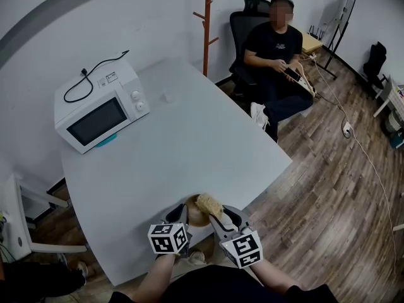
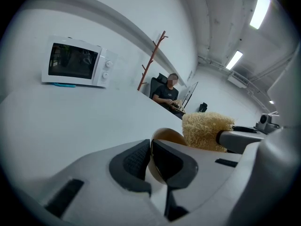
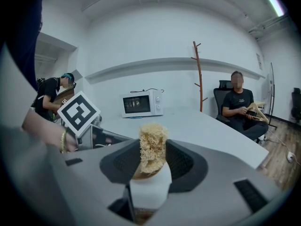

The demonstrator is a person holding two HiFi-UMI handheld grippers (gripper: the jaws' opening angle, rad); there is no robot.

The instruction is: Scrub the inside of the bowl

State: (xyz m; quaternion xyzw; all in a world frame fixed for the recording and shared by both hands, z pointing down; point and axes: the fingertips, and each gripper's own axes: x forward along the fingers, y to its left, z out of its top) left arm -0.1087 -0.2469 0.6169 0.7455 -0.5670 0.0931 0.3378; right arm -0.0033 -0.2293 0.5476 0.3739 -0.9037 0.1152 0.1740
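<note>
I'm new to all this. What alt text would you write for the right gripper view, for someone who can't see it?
The right gripper clamps a straw-coloured loofah scrubber upright between its dark jaws, with a brown bowl showing beneath it. Behind lie a white table, a white microwave and a seated person in black.

An office meeting room: a big white table (image 1: 189, 144) with a microwave (image 1: 101, 109) at its far left corner, a black office chair (image 1: 243, 24), a wooden coat stand (image 1: 207, 24), and wood-plank flooring (image 1: 328, 188).
</note>
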